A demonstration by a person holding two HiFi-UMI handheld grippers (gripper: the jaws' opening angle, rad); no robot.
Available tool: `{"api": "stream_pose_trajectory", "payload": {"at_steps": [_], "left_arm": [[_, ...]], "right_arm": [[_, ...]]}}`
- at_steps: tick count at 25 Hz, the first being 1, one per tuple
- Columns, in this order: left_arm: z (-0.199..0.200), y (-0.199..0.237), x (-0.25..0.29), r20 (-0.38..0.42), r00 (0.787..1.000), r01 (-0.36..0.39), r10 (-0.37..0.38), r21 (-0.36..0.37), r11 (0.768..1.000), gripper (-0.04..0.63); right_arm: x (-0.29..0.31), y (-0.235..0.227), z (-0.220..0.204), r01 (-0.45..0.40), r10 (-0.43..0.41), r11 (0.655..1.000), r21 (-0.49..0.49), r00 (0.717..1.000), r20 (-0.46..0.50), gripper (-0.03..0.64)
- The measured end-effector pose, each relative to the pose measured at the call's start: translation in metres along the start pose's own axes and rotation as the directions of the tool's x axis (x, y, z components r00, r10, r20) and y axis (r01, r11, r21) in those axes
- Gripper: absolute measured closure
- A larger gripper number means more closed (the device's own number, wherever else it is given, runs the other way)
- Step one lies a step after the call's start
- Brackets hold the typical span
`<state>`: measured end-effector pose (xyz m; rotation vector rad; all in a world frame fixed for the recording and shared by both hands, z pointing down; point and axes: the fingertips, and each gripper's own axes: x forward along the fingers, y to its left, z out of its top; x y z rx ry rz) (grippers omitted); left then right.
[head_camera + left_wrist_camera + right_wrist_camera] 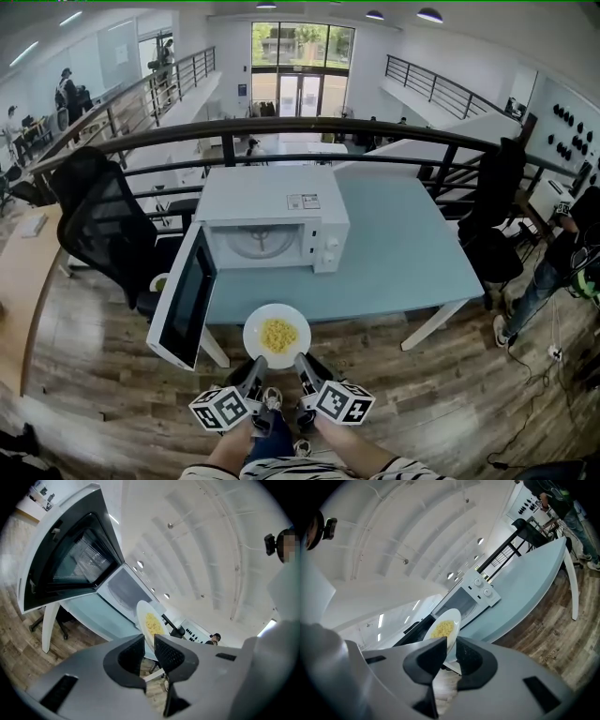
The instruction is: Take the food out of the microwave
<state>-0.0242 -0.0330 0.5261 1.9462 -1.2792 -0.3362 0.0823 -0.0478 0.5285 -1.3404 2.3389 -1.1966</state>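
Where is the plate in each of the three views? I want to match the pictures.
Head view: the plate is at bottom centre, just off the table's near edge.
Left gripper view: plate at lower centre, seen nearly edge-on, its rim between the jaws.
Right gripper view: plate at lower centre, its rim between the jaws.
Shared landmark: the open microwave behind the plate.

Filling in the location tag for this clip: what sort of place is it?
Probably an open-plan office on a mezzanine: a curved black metal railing overlooks lower-floor desks, a black mesh office chair stands by the pale blue table, which carries a white microwave oven.
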Motion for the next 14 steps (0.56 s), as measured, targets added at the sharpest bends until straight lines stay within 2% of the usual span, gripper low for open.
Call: {"api": "stream_pose_trajectory", "payload": {"at_steps": [14], "left_arm": [[-0.0076, -0.0012, -0.0088, 0.008, 1.000, -0.005, 0.005, -0.009, 1.000, 0.523]], "right_arm": [[-0.0076, -0.0017, -0.0068, -0.002, 0.002, 1.000, -0.005, 1.000, -0.011, 0.545]]}}
